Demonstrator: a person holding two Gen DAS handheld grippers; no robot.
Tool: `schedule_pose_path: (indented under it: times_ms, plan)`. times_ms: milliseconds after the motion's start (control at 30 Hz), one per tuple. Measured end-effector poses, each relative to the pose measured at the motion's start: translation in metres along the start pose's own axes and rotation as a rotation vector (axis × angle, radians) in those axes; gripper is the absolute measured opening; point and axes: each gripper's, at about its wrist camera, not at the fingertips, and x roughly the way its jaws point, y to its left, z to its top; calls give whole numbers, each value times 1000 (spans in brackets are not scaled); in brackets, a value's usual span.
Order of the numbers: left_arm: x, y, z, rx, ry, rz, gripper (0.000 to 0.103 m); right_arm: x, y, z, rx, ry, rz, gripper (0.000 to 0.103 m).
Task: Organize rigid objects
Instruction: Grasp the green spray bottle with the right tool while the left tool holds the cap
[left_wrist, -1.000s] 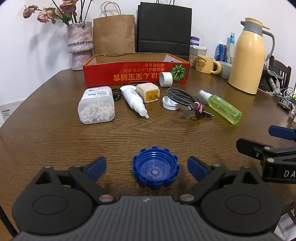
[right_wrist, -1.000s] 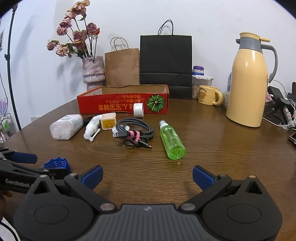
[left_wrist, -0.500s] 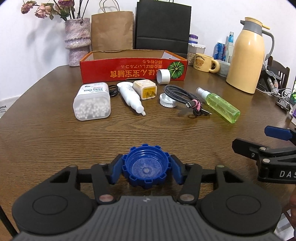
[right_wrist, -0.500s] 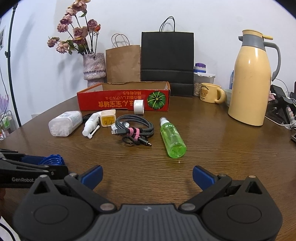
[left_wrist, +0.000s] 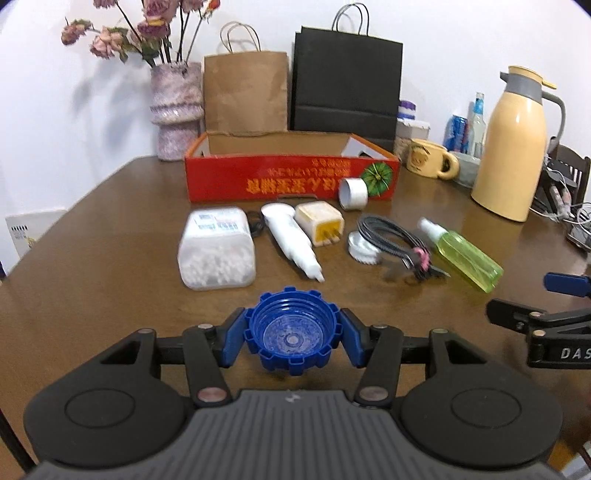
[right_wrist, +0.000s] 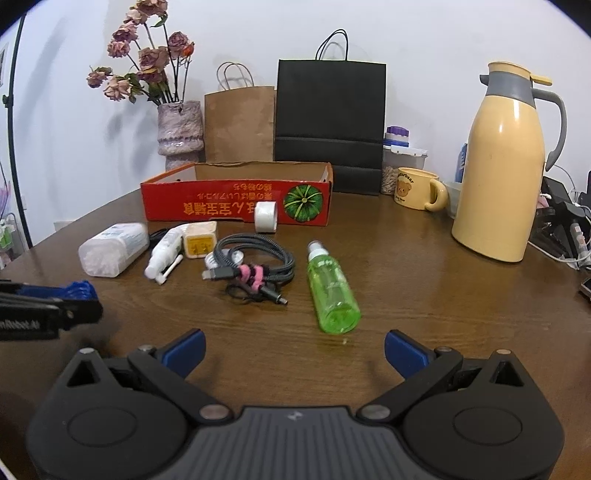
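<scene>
My left gripper (left_wrist: 291, 338) is shut on a blue ribbed bottle cap (left_wrist: 291, 330), lifted off the brown table (left_wrist: 92, 258); the same cap (right_wrist: 79, 288) shows at the left edge of the right wrist view. Ahead stands an open red cardboard box (left_wrist: 288, 181). In front of it lie a cotton-swab tub (left_wrist: 216, 251), a white tube (left_wrist: 291, 240), a yellow plug (left_wrist: 319, 221), a tape roll (left_wrist: 353, 192), a white cap (left_wrist: 362, 249), a coiled cable (left_wrist: 395, 236) and a green spray bottle (left_wrist: 463, 254). My right gripper (right_wrist: 293, 350) is open, empty, near that green spray bottle (right_wrist: 332, 288).
A flower vase (left_wrist: 177, 110), a brown paper bag (left_wrist: 245, 94) and a black bag (left_wrist: 345, 81) stand behind the box. A yellow thermos (left_wrist: 513, 147), a mug (left_wrist: 430, 158), cans and cables crowd the right side.
My left gripper closed on the blue cap, which lay on the table between open jaws, and lifted it. The view tipped up a little. The right gripper stayed open and nearly still.
</scene>
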Motion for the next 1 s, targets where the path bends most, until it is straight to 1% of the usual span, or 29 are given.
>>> schedule_pose_path:
  times_ms: [333, 567, 800, 867, 933, 967, 1000]
  plan:
    - [5, 11, 32, -7, -72, 45, 55, 25, -16, 29, -32, -2, -34, 103]
    - [14, 17, 45, -24, -87, 67, 55, 66, -30, 49, -43, 52, -41, 101]
    - [26, 23, 48, -44, -69, 78, 55, 112, -34, 53, -42, 136, -13, 88]
    - [29, 23, 48, -47, -67, 79, 55, 120, -35, 52, -35, 149, -12, 82]
    - [31, 24, 48, -48, -65, 78, 55, 125, -34, 51, -31, 158, 4, 71]
    - [31, 24, 48, -49, -63, 78, 55, 126, -34, 51, -25, 156, 16, 69]
    - [32, 25, 48, -51, -62, 78, 55, 126, -34, 51, -22, 155, 25, 65]
